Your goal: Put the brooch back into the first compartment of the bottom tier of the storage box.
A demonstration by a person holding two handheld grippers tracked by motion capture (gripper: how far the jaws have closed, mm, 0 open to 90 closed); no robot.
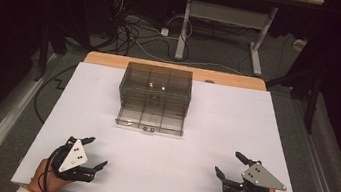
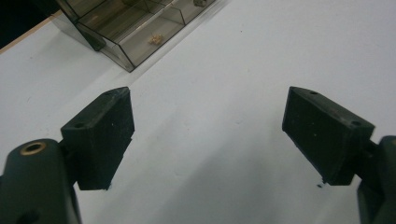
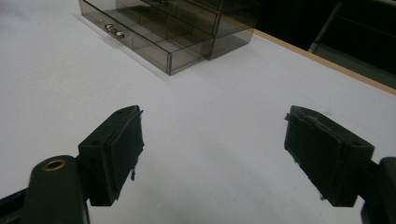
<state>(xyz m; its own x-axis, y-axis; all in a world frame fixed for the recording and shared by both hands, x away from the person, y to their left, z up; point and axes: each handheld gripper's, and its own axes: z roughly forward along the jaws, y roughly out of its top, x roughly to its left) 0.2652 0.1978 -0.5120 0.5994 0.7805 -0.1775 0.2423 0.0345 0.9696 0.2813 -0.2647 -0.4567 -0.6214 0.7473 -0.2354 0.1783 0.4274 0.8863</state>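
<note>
A smoky clear plastic drawer cabinet stands at the far middle of the white table. Its bottom drawer is pulled out toward me and split into three compartments, with a small metal knob on its front. A small tan item lies in one compartment in the left gripper view. My left gripper rests open near the front left edge, nothing between its jaws. My right gripper rests open near the front right, also holding nothing. Both point toward the cabinet from well short of it.
The white table sheet lies bare between the grippers and the drawer. A wooden edge shows behind the cabinet. Beyond the table are floor cables and the legs of another desk.
</note>
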